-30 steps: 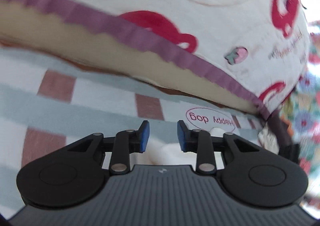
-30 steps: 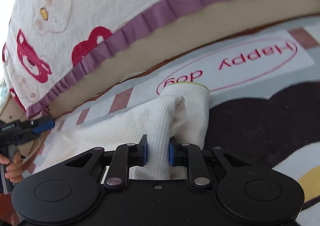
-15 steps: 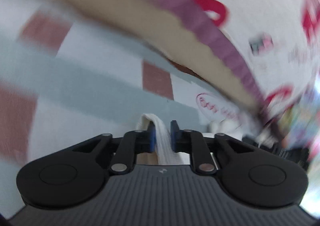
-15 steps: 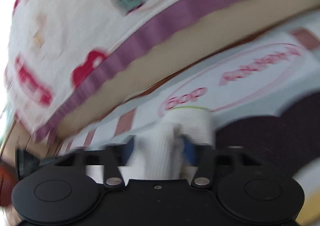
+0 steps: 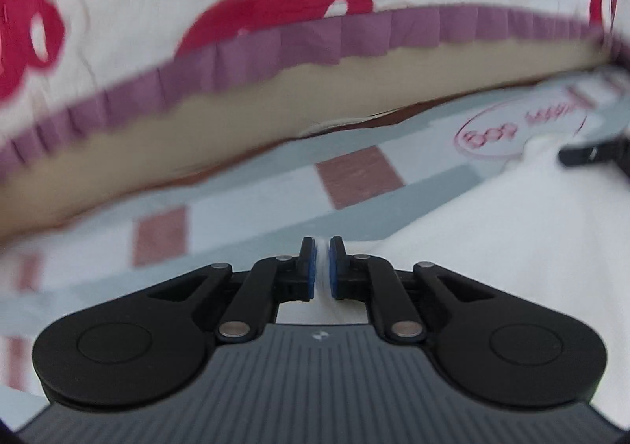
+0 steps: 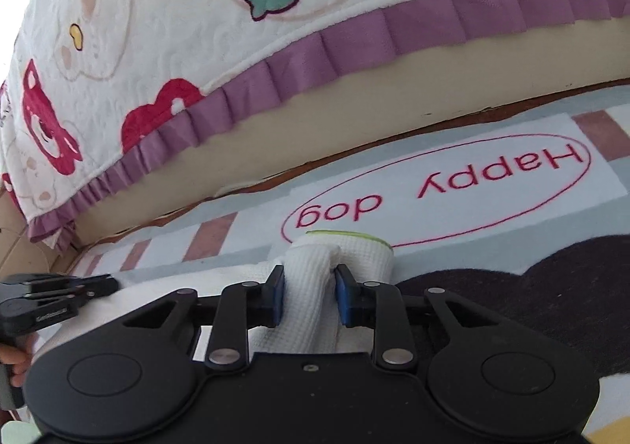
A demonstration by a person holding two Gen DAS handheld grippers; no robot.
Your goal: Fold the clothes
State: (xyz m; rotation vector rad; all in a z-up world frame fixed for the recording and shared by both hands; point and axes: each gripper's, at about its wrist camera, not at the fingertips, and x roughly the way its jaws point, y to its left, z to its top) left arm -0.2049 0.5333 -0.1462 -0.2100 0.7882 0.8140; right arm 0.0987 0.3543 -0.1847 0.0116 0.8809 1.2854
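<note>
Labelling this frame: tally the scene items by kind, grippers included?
Grippers: 2, left gripper and right gripper, each shut on the garment
Garments: 1, white garment
Rugs: 1, checked rug with "Happy dog" print
Cushions: 1, frilled cushion with strawberry print
Total: 5

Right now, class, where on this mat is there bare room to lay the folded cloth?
Free: the checked mat between the cushion's purple frill and the white cloth. Also the "Happy dog" oval. Crowded: around the right gripper, where cloth bunches.
</note>
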